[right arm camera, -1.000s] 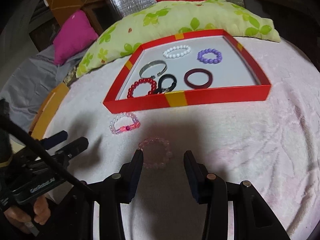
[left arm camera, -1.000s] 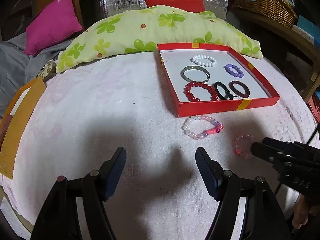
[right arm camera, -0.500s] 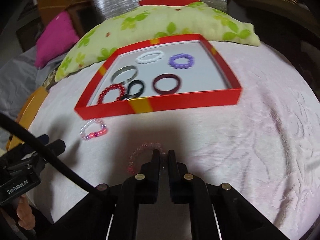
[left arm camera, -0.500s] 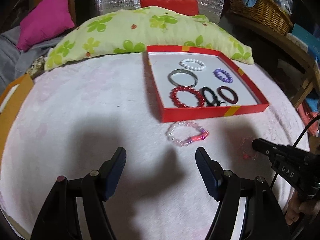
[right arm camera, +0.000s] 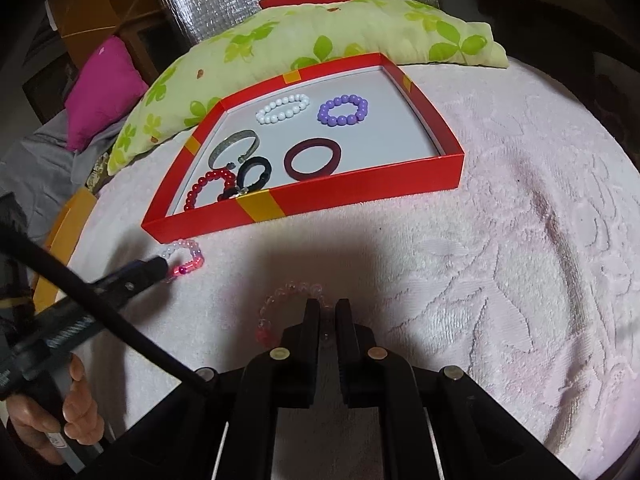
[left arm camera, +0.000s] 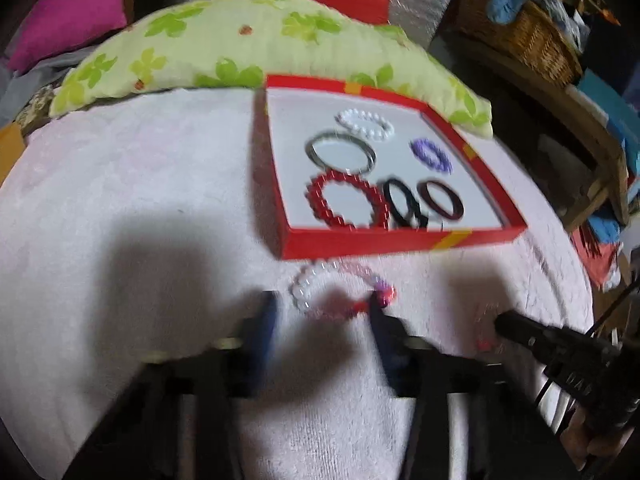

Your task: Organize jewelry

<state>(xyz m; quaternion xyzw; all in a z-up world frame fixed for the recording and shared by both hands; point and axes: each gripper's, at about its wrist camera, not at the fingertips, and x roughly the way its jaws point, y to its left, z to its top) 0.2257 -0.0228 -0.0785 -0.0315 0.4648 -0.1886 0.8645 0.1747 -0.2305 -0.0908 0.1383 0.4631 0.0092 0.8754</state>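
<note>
Left gripper (left arm camera: 322, 312) angled down, jaws closing (blurred in its own view) around a white-and-pink bead bracelet (left arm camera: 340, 286), pads not yet pressing. Right gripper (right arm camera: 327, 312) angled down, jaws clamped on a translucent pink bracelet (right arm camera: 280, 304). Hand (right arm camera: 60, 412) wrapped round the left handle.

No lettering reads clearly; marks on both tongs are blurred.

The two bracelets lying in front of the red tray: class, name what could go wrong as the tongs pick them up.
1. The right tongs pinch only one edge of the clear pink bracelet, so it may slip out on lifting.
2. The left tongs are closing around the white-and-pink bracelet, which lies close to the red tray; a finger could nudge its wall.
3. Dropped carelessly, either could land on bracelets already inside, like the red bead bracelet.
</note>
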